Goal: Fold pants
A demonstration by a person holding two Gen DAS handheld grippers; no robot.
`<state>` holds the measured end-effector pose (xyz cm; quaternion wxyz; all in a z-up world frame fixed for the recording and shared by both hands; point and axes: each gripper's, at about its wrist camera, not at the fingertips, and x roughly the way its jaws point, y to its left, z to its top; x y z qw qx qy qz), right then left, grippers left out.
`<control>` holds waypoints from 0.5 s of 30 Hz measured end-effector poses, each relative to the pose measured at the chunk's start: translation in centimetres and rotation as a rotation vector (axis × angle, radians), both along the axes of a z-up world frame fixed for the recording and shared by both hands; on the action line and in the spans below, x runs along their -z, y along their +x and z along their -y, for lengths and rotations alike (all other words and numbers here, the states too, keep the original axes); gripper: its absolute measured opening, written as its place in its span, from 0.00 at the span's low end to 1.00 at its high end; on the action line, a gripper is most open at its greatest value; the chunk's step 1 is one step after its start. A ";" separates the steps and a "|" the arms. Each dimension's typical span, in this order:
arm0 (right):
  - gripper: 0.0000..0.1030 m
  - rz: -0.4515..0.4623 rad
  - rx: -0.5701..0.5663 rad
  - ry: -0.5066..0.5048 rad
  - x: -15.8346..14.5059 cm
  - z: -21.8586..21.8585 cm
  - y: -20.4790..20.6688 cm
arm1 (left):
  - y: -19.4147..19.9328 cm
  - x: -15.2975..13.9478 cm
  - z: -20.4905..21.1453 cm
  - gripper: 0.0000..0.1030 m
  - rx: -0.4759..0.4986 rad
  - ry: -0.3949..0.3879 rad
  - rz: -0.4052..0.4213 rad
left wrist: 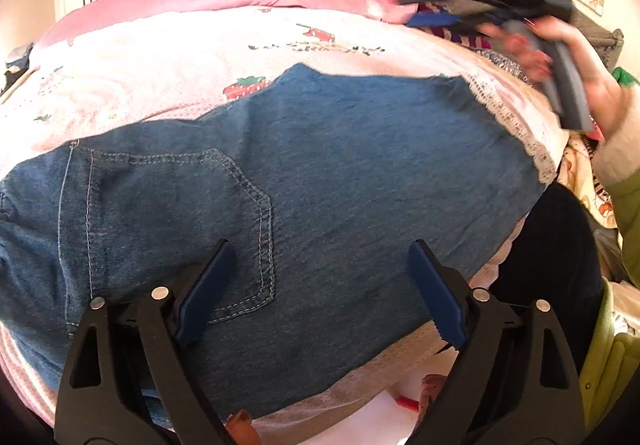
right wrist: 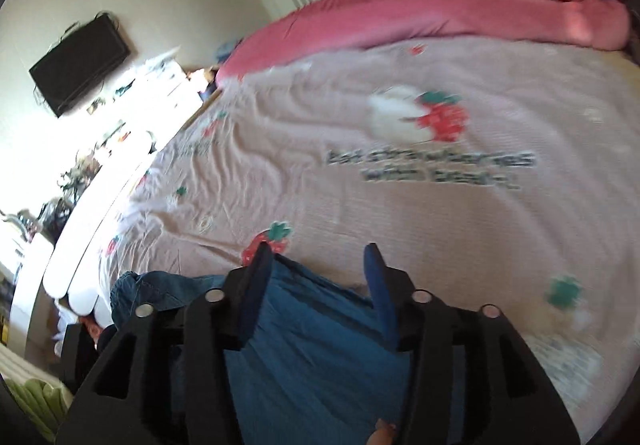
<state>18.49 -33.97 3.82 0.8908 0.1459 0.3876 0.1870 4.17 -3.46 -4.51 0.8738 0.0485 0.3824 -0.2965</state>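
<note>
Blue denim pants (left wrist: 320,173) lie folded flat on the pink strawberry-print bedsheet (left wrist: 160,65), back pocket up and to the left. My left gripper (left wrist: 320,249) hovers low over their near part with its blue-padded fingers (left wrist: 208,293) spread wide and nothing between them. In the left wrist view my right gripper (left wrist: 416,7) is a blur in a hand, raised above the far right corner of the pants. In its own view the right gripper (right wrist: 318,249) stands open above the pants (right wrist: 320,345), its pads gripping no cloth.
A pink duvet (right wrist: 460,13) is bunched along the far side of the bed. Mixed clothes (left wrist: 472,39) pile at the right. A person's hand (left wrist: 592,85) and green sleeve (left wrist: 628,205) are at the right edge. A wall TV (right wrist: 80,61) hangs left of the bed.
</note>
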 end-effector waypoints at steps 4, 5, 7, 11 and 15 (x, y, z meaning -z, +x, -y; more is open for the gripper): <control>0.65 0.029 0.132 -0.124 -0.2 4.6 -4.9 | -0.8 -2.6 -0.5 0.79 0.033 -0.091 0.018; 0.67 0.034 0.178 -0.174 0.2 5.7 -6.2 | -0.9 -3.3 -0.6 0.79 0.035 -0.105 0.026; 0.71 0.024 0.230 -0.223 1.2 7.1 -7.9 | -0.3 -4.7 -0.5 0.81 0.044 -0.135 0.022; 0.71 -0.009 0.250 -0.188 3.4 8.3 -9.1 | 2.4 -5.9 0.9 0.82 0.019 -0.084 0.040; 0.71 -0.016 0.236 -0.153 4.2 8.3 -9.0 | 7.0 -5.7 2.1 0.83 -0.023 -0.065 -0.029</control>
